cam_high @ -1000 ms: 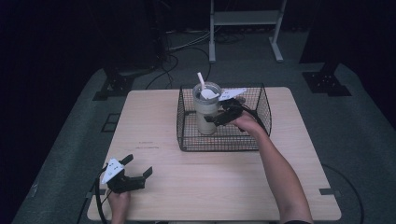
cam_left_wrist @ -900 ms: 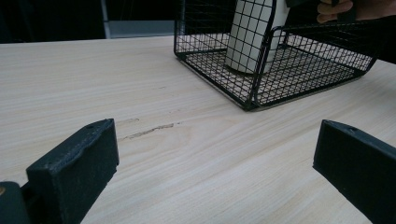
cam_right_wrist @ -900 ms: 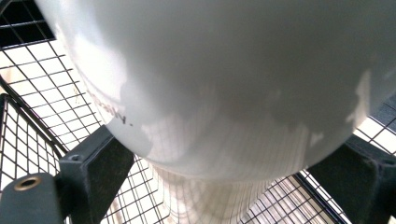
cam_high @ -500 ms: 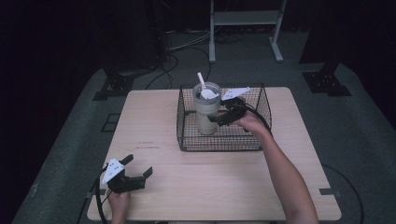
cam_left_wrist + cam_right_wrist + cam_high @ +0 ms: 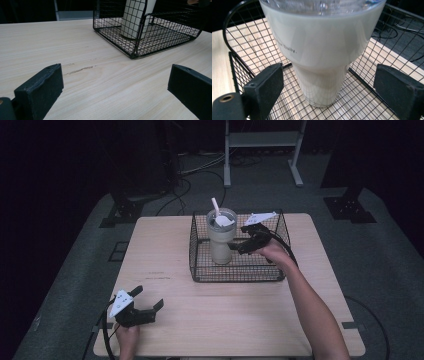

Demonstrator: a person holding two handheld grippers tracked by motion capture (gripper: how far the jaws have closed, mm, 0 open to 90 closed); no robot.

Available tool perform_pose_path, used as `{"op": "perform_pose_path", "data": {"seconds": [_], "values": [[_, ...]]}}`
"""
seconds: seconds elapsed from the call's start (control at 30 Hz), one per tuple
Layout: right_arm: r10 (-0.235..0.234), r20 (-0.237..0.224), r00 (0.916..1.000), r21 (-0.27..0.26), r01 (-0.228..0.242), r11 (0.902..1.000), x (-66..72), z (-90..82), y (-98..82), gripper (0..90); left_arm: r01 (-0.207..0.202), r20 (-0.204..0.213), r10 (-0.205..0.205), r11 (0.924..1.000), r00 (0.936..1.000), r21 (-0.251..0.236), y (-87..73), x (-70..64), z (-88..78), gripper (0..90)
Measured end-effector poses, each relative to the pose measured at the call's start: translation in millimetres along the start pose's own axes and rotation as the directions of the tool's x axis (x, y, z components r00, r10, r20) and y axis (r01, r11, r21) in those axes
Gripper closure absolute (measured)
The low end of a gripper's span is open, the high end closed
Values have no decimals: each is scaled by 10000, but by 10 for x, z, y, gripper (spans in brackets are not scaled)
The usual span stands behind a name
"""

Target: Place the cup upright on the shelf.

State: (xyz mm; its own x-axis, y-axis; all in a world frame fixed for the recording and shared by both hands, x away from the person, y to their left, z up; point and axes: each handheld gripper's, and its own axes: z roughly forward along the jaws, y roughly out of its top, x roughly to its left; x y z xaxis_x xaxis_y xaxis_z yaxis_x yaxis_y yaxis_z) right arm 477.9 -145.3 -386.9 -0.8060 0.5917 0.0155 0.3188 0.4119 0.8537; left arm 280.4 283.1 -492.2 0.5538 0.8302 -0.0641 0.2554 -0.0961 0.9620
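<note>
right gripper point(image 5: 239, 248): jaws spread, flanking tumbler point(image 5: 221, 240) upright in wire basket point(image 5: 235, 275), poised to clamp | left gripper point(image 5: 150, 308): agape, parked near-left on table point(image 5: 225, 320), out of the way

Right gripper point(image 5: 240, 245) reaches far with jaws wide apart; left gripper point(image 5: 150, 306) rests near-left, jaws spread.
</note>
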Motion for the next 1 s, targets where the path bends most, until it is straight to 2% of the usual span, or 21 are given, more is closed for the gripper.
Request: {"op": "perform_pose_path", "data": {"seconds": [0.67, 1.0], "values": [[-23, 226, 9997, -144, 26, 9999, 84, -370, 53, 89, -15, -14, 15, 10000, 10000, 16, 0, -2, 4, 0], [-32, 201, 9998, -238, 37, 9997, 109, -554, -9, 89, -46, -24, 46, 10000, 10000, 25, 0, -6, 5, 0]]}}
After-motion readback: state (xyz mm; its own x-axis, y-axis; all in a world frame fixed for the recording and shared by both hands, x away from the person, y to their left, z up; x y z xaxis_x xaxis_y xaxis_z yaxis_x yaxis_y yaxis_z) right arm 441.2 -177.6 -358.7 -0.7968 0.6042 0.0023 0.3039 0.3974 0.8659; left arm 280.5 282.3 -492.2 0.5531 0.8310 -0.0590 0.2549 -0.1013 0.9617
